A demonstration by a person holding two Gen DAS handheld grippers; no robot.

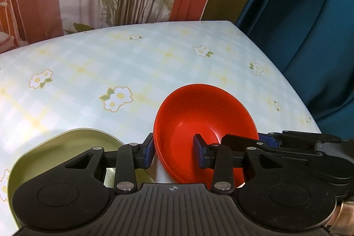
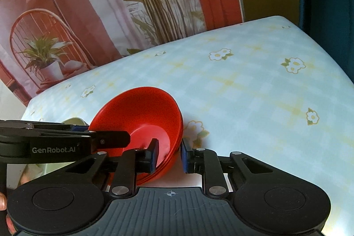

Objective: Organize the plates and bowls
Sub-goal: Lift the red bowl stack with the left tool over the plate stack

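So you've got both hand-held grippers on the same stack of red bowls point(image 1: 204, 125), one on each side. The stack looks like three or so nested bowls, and it's tipped up on its edge over the bench point(image 1: 132, 63), which has that pale blue check cloth with white daisies.

Your left hand-held gripper point(image 1: 176, 154) straddles the rim on its side of the stack: one blue pad point(image 1: 148, 153) sits against the outside wall, the other inside the bowl. From that view I can't tell if the pads actually press on the rim or just sit around it.

Your right hand-held gripper point(image 2: 169, 157) straddles the opposite rim. The inner finger looks like it's touching the inside of the bowl, but the outer blue pad point(image 2: 184, 157) stands just clear of the outer wall with a sliver of bench showing between, so it's not clamped.

A pale green plate point(image 1: 66, 147) lies flat on the bench just beside the bowls, partly hidden under your left hand-held gripper. Behind the bench hangs a printed backdrop point(image 2: 88, 14) with a chair and plants, and a dark teal curtain point(image 1: 309, 37) off to the side.
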